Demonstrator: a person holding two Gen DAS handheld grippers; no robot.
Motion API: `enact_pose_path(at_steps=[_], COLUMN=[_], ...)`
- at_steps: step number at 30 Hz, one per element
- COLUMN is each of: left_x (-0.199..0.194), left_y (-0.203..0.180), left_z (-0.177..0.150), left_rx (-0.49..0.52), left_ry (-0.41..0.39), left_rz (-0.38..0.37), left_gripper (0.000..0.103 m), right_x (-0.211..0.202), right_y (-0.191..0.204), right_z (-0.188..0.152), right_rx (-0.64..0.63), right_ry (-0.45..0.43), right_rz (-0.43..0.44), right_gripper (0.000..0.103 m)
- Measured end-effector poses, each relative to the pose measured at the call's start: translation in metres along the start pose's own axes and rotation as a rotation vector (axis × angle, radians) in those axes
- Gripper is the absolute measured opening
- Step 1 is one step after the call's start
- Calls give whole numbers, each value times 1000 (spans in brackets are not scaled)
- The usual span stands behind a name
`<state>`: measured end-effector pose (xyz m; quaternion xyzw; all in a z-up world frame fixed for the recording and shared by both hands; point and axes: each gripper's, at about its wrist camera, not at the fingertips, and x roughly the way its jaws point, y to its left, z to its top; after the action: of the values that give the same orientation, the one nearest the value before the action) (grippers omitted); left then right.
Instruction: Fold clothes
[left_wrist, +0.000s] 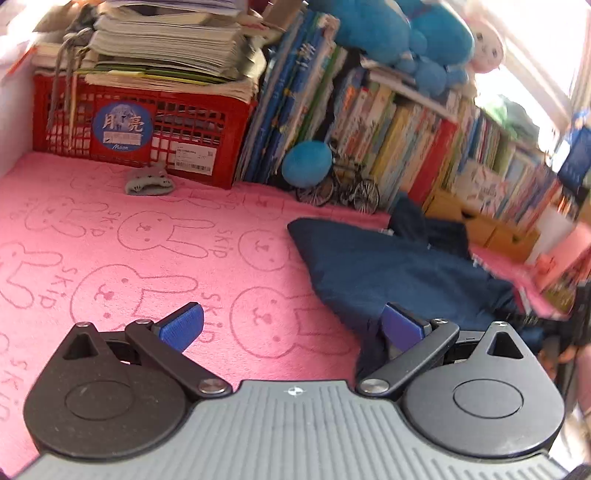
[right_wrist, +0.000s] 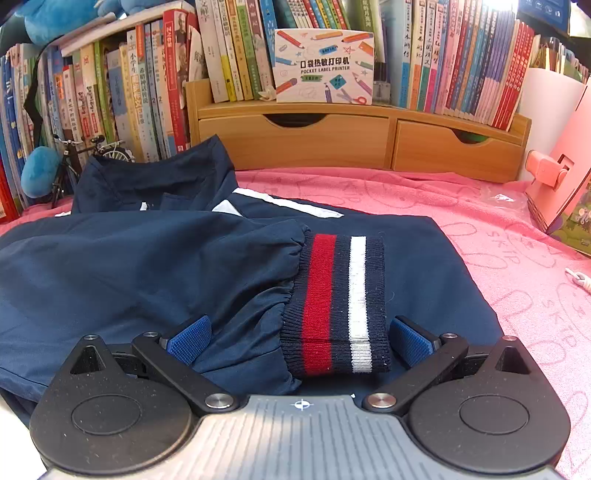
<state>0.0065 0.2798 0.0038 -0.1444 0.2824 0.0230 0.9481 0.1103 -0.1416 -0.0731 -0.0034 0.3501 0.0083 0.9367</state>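
A navy jacket (right_wrist: 147, 258) lies on the pink rabbit-print towel (right_wrist: 498, 251), one sleeve folded across its body. The sleeve ends in a ribbed cuff (right_wrist: 338, 302) with red and white stripes. My right gripper (right_wrist: 299, 341) is open just above the jacket, its blue pads on either side of the cuff and sleeve end without touching them. In the left wrist view the jacket (left_wrist: 388, 269) lies at the right, and my left gripper (left_wrist: 291, 326) is open over the towel (left_wrist: 129, 240); its right pad sits at the jacket's near-left edge.
Rows of books (right_wrist: 461, 55) and a wooden drawer shelf (right_wrist: 332, 136) stand behind the jacket. A red crate (left_wrist: 140, 129) with stacked papers, a small model bicycle (left_wrist: 340, 184), a blue plush (left_wrist: 306, 162) and a grey clip (left_wrist: 149, 181) lie at the towel's far edge. A pink board (right_wrist: 561, 177) leans at right.
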Motion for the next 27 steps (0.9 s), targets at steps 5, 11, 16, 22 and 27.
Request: enact_pose_path(at_steps=[5, 11, 16, 22, 27], left_x=[-13, 22, 52, 74, 61], left_y=[-2, -82, -105, -107, -63], left_z=[9, -12, -35, -56, -37], left_rx=[-157, 142, 227, 307, 247], left_ry=[-121, -67, 13, 78, 63], left_rz=[61, 37, 64, 188, 420], left_gripper=[100, 99, 95, 102, 103], right_x=[0, 0, 0, 0, 0], right_y=[0, 0, 0, 0, 0], right_z=[0, 0, 0, 0, 0], right_rx=[0, 0, 0, 1, 2], right_ry=[0, 0, 0, 0, 0], right_rz=[1, 1, 2, 2, 2], right_gripper=[103, 103, 103, 103, 103])
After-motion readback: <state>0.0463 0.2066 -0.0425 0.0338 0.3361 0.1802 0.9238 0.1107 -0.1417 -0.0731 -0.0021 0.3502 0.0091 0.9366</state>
